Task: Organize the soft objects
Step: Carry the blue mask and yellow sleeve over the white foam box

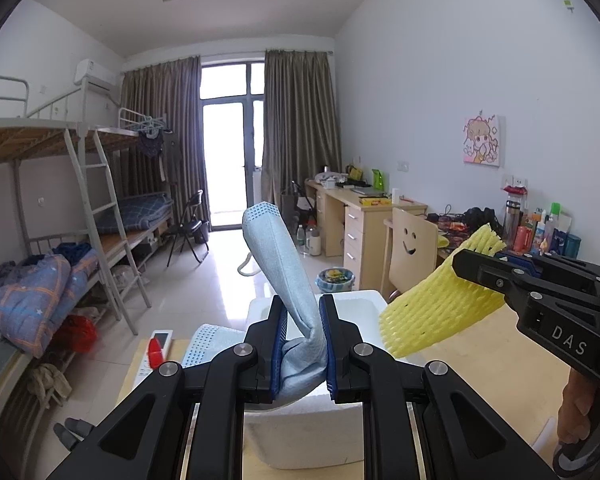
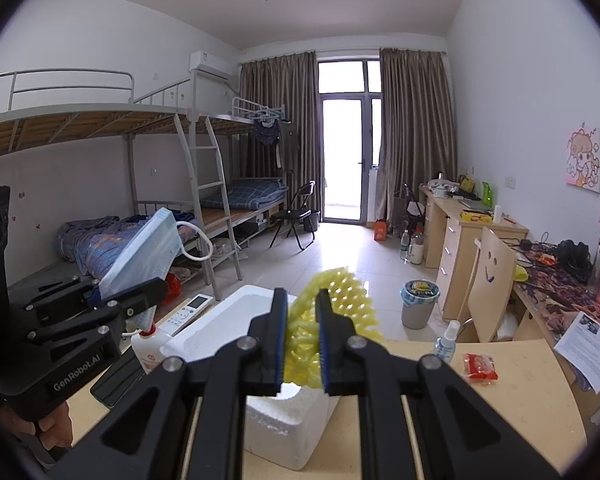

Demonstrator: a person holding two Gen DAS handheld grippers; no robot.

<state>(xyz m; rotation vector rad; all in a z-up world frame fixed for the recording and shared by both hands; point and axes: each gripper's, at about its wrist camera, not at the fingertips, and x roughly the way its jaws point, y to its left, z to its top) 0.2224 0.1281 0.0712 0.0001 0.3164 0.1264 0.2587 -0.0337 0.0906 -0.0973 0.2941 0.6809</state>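
From your left wrist camera, your left hand-held gripper is clamped on a pale blue face mask, whose free end rises and leans up to the left above the pads. Directly below and beyond it sits a white foam box on the light wooden tabletop. At the right, your right hand-held gripper reaches in from the side, squeezed on a yellow foam net sleeve that hangs over the box's right rim. Left of the box lie a white remote control and a red bottle cap. A second perforated pale blue mask lies flat beside the box.

From your right wrist camera, your right hand-held gripper is closed on the yellow foam net sleeve, which bulges up and to the right above the pads, over the near corner of the white foam box. At the left, your left hand-held gripper holds the pale blue face mask tilted up, its white ear loop hanging free to the right. Your hand grips that tool's handle at the lower left. On the tabletop to the right stand a small spray bottle and a red packet. A white bottle with a red cap stands just left of the box, with the remote control behind it.
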